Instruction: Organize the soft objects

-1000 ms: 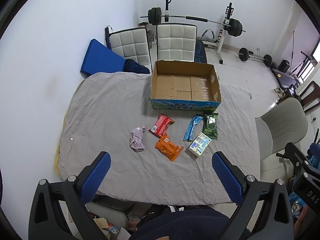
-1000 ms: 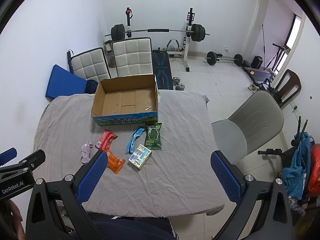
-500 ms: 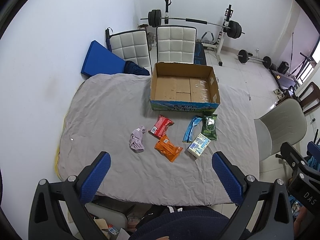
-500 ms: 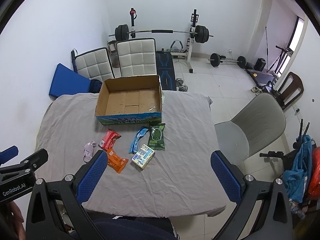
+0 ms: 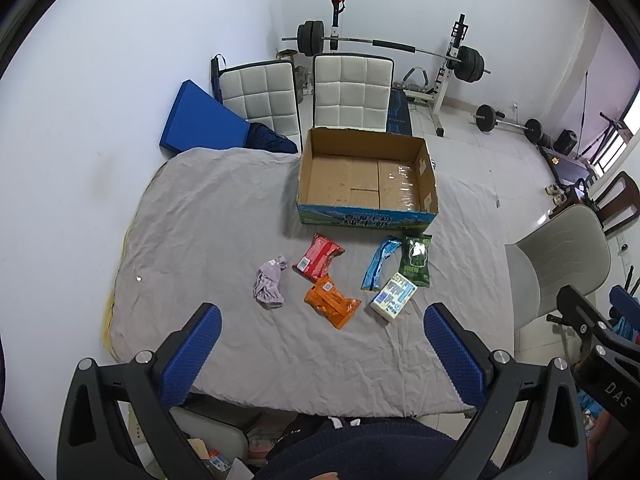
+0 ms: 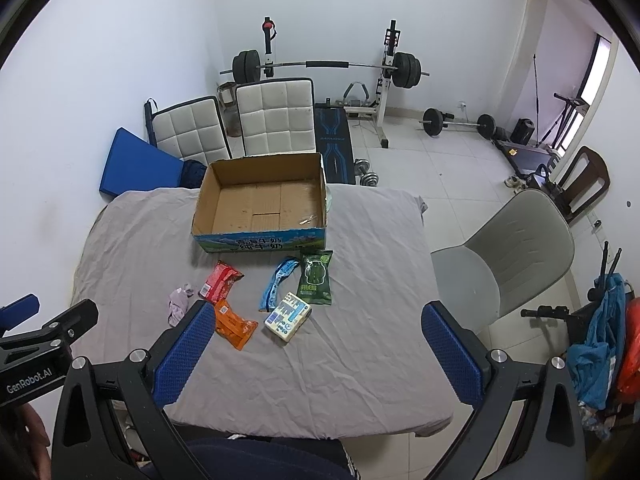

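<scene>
**Six soft items wait in front of an empty box**

A white-walled room with a barbell rack and tiled floor surrounds a table under a wrinkled grey cloth [image 5: 208,216].

In the left wrist view, an open brown cardboard box with a blue printed front [image 5: 366,218] sits at the far middle of the table, with nothing inside. Nearer than the box lie the soft things: a crumpled lilac cloth [image 5: 270,285] at the left, a red snack packet [image 5: 318,258], an orange snack packet [image 5: 331,306] just nearer than it, a narrow light-blue sachet [image 5: 380,263], a dark green pouch [image 5: 416,260] just to its right, and a white-and-blue tissue pack [image 5: 393,297]. The left gripper [image 5: 320,344] hangs above the near edge, jaws spread wide, holding nothing.

In the right wrist view, the right gripper [image 6: 314,338] hovers likewise, jaws wide apart and empty, its left finger [image 6: 182,350] overlapping the orange packet in the frame.

Risks, as I judge them: the slippery packets could slide out of a shallow pinch, a low approach could snag and drag the loose grey cloth, and the lilac cloth may unfold and trail over the box wall.

Against the earlier frames, the items lie unchanged; both cameras' framing has shifted only slightly.
</scene>
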Motion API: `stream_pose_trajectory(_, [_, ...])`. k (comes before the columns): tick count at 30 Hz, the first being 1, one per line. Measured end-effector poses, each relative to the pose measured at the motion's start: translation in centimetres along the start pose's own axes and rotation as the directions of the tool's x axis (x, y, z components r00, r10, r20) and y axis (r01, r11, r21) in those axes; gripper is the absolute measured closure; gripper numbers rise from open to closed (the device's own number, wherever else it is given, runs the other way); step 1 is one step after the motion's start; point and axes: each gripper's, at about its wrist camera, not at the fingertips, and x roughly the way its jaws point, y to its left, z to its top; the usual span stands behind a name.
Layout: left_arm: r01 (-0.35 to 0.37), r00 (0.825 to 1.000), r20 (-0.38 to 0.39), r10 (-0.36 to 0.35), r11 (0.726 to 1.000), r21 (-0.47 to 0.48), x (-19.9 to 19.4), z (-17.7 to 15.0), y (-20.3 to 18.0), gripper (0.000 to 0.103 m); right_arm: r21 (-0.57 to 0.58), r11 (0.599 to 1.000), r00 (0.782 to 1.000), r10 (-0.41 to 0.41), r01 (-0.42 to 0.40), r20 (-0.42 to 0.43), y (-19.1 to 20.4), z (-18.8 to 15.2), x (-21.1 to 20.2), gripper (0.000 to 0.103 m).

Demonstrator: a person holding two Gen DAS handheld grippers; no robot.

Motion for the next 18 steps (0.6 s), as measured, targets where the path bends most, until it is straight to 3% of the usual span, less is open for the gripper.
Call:
stream_pose_trajectory(6, [-0.001, 1.0, 0.031, 0.002, 1.0, -0.022, 2.4, 2.1, 0.3, 0.0, 0.023, 1.0, 0.999, 0.013, -0.012, -0.051, -0.7, 1.7, 3.6, 0.0])
stream_pose_trajectory(10, [-0.029, 1.0, 0.007, 0.029, 0.999, -0.04, 7.3, 3.8, 1.2, 0.0, 0.044, 0.999, 0.992, 0.032, -0.027, -0.122, -1.1, 2.9, 8.8, 0.0])
stream_pose_trajectory(14, [-0.064, 0.996, -0.062, 0.063, 0.998, -0.028, 13.2, 4.6, 2.0, 0.0, 0.097, 0.994, 0.966, 0.068, -0.045, -0.251, -1.5, 3.2, 16.8, 0.0])
stream_pose_trajectory(18, [-0.093, 0.985, -0.147, 0.091, 0.996, -0.006, 20.3, 4.7, 2.8, 0.0, 0.188, 0.982, 0.914, 0.108, -0.036, -0.391, -1.9, 1.7, 26.6, 0.0])
